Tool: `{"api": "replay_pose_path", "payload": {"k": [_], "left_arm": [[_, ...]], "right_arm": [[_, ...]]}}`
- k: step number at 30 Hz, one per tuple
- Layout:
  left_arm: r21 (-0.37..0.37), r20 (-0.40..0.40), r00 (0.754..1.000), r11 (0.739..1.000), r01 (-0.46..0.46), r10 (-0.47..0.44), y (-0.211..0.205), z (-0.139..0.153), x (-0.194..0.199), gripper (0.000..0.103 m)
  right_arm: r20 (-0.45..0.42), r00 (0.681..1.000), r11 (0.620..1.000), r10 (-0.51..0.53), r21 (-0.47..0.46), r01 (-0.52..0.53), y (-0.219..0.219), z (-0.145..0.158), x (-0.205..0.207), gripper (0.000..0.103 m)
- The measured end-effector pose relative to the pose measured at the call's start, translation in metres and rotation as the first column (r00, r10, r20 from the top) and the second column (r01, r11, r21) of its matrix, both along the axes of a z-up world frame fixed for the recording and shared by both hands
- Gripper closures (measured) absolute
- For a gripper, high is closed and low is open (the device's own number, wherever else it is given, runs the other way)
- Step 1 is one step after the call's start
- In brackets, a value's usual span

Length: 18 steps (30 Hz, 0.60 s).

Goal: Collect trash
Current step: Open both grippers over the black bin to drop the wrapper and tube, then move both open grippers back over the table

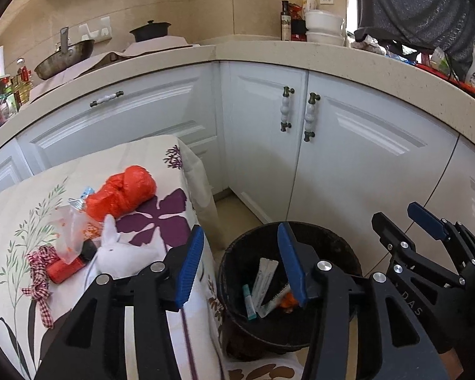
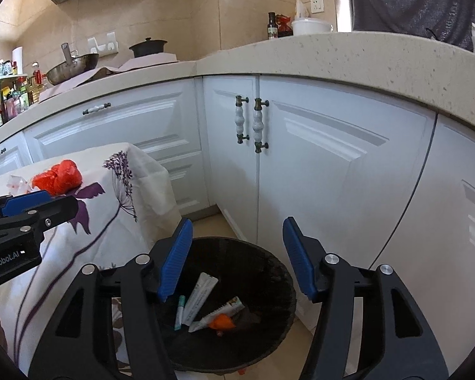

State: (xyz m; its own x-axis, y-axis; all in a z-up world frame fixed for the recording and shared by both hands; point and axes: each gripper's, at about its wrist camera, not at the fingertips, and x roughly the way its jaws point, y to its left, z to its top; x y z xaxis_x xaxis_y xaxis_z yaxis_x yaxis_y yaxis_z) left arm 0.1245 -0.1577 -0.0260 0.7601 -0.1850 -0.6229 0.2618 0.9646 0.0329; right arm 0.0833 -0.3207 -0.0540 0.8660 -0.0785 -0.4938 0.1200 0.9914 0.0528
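A black trash bin (image 1: 326, 237) (image 2: 269, 262) stands on the floor beside a small table with a flowered cloth (image 1: 161, 215) (image 2: 117, 196). Inside the bin lie white tubes (image 2: 199, 294), a small teal-tipped stick (image 2: 180, 312) and an orange scrap (image 2: 221, 321). On the table lie a crumpled orange plastic bag (image 1: 123, 193) (image 2: 58, 175), a clear wrapper (image 1: 68, 231), a red roll (image 1: 65, 269), a checked ribbon (image 1: 39, 275) and a white tissue (image 1: 117, 250). My left gripper (image 1: 240, 262) is open and empty over the table's edge and the bin. My right gripper (image 2: 237, 256) is open and empty above the bin.
White cabinet doors (image 1: 364, 164) with ceramic handles (image 2: 258, 123) stand right behind the bin, under a beige counter (image 2: 364, 53). A wok (image 1: 63, 58), a black pot (image 1: 150, 30), bottles and bowls sit on the counter. A person in grey (image 1: 421, 6) stands at the right.
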Motion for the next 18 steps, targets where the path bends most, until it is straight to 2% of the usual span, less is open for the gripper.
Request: {"api": "replay_pose_path", "payload": {"k": [10,18], "left_arm": [[-0.009,0.041,0.999,1.0,-0.025,0.025,0.018,0.011,-0.009,0.052],[-0.003,0.07,0.995,0.998,-0.069,0.069,0.049,0.019,-0.02,0.049]], "right_arm": [[0.01,1.0,1.0,0.011,0.008,-0.011,0.016,0.013,-0.008,0.045],[0.02,0.999,0.999,0.048,0.015,-0.048,0.042,0.023,-0.013,0.045]]}}
